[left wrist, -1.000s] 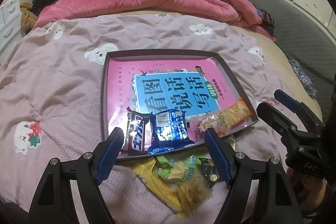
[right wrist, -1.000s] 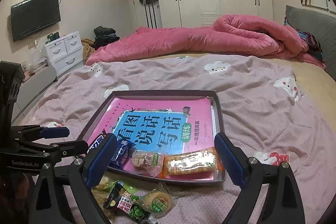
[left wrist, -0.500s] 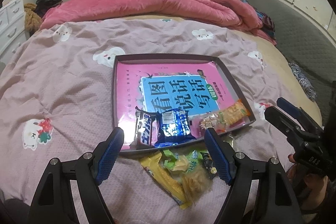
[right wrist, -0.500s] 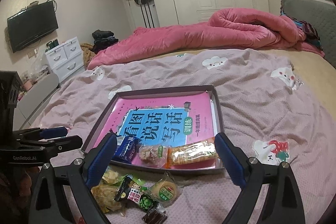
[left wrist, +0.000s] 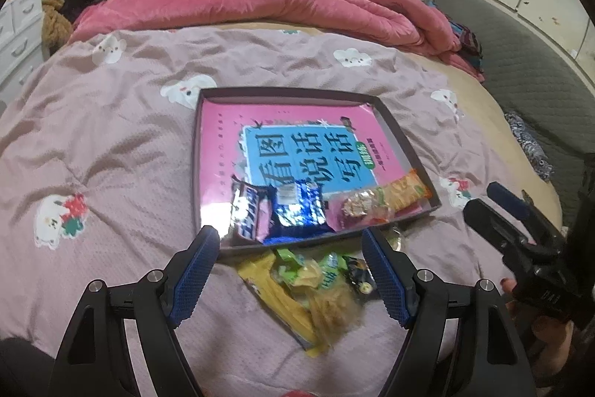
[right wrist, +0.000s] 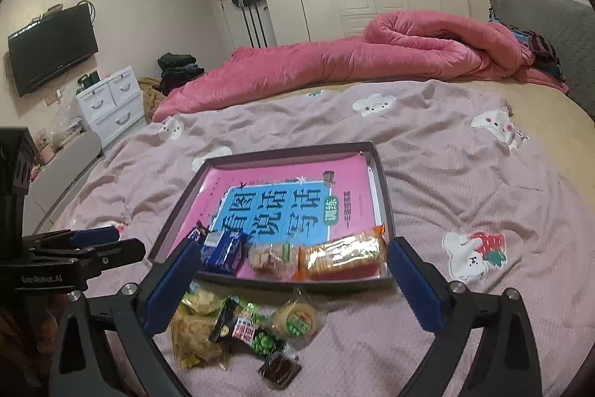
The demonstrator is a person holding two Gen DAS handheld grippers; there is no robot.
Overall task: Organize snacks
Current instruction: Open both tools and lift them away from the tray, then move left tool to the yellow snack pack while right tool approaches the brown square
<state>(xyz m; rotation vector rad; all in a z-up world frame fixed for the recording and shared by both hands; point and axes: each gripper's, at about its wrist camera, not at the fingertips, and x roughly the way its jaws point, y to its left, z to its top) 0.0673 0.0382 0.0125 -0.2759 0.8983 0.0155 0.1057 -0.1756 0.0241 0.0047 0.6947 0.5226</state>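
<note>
Your right tool [right wrist: 290, 281], jaws just widened and empty, and released left tool [left wrist: 290, 274] hovered over loose snacks [right wrist: 241, 326] on the bed [right wrist: 465, 196] beside the tray [right wrist: 383, 173]; crinkly wrappers risked slipping or bunching together.

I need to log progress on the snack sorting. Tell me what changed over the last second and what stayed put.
The right gripper has just been opening its jaws wider, with nothing between them; it took hold of nothing. The left gripper stayed open and empty. The four snacks in the tray lie as before, and the loose snack pile on the bedspread is untouched. Only the camera views drifted slightly.
</note>
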